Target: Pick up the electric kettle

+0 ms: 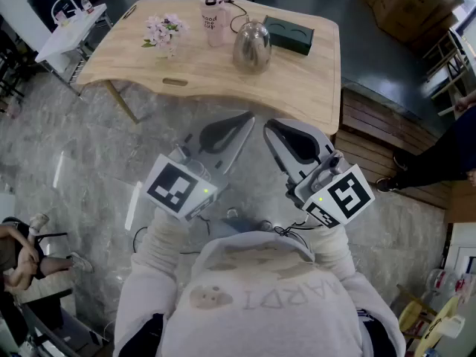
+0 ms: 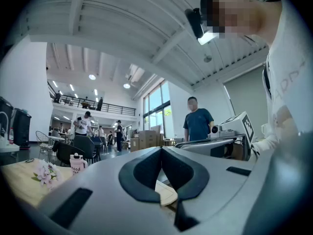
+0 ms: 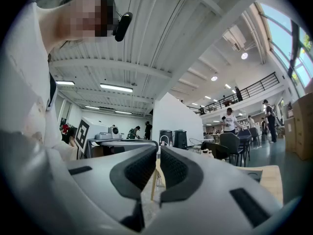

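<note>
The steel electric kettle (image 1: 251,47) stands on the far half of the wooden table (image 1: 297,88), between a pink bottle (image 1: 213,22) and a dark green box (image 1: 288,34). Both grippers hang level over the floor, short of the table's near edge and well apart from the kettle. My left gripper (image 1: 249,116) has its dark pads meeting at the tip with nothing between them (image 2: 161,150). My right gripper (image 1: 269,123) is shut too, empty (image 3: 157,153). The jaws hide the kettle in both gripper views.
A small pot of pale flowers (image 1: 163,32) sits at the table's left, and a cable runs from the bottle. A wooden bench (image 1: 379,136) and a standing person's leg (image 1: 439,158) are at the right. A white side table (image 1: 71,24) stands at the far left. People and chairs fill the hall behind.
</note>
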Motion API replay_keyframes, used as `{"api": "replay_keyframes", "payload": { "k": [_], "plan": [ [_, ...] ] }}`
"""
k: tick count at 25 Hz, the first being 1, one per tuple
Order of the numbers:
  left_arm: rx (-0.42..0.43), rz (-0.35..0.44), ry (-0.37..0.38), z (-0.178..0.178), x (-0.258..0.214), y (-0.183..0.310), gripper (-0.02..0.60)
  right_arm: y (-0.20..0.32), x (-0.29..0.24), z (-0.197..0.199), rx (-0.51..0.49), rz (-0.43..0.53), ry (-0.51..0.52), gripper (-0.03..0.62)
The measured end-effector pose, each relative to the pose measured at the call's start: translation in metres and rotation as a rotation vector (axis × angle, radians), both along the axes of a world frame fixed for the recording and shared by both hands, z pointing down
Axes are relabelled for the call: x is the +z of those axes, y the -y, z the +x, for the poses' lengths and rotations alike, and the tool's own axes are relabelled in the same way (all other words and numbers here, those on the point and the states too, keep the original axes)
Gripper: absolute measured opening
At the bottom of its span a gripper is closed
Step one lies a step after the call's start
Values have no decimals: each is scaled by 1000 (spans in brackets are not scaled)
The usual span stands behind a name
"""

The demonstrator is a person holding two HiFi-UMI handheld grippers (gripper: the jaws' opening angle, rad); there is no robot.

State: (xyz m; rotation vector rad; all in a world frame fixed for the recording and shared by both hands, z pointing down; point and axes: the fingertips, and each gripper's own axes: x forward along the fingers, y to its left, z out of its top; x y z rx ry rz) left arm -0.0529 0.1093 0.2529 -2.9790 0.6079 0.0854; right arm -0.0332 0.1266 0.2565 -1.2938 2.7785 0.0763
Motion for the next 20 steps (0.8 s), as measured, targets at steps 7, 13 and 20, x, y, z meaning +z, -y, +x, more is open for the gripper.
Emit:
{"api": "replay_keyframes", "payload": {
  "k": [7,13,20],
  "plan": [
    [7,-1,3,-5,0,12,14,11,2,-7,1,-3,-9,34],
    [20,-3,7,-8,2,21,14,20,2,-11,10,-7,-3,34],
    [43,4,7,-20,6,37,14,38,10,-18,28,-17,25,40]
  ]
}}
